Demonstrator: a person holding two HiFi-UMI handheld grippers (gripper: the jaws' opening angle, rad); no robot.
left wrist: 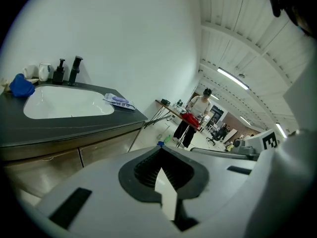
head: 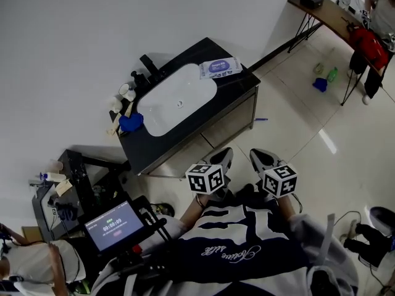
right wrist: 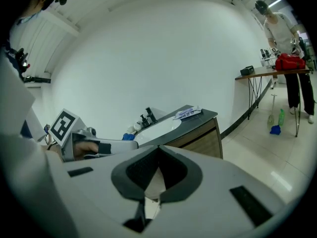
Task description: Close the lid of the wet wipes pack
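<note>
The wet wipes pack [head: 220,68] lies flat on the dark counter [head: 237,90], to the right of the white basin [head: 176,100]. It is too far off to tell how its lid stands. The pack also shows small in the left gripper view [left wrist: 118,101] and the right gripper view [right wrist: 188,113]. Both grippers are held close to the person's body, well short of the counter. The left gripper [head: 226,154] [left wrist: 159,150] and the right gripper [head: 257,155] [right wrist: 158,150] are each shut with nothing between the jaws.
A black faucet [head: 148,66] and small bottles [head: 126,91] stand behind the basin, with a blue cloth [head: 131,123] at its left end. A tablet with a timer [head: 114,225] is at lower left. A table [head: 327,11], a red bag [head: 370,45] and floor bottles [head: 325,76] are at far right.
</note>
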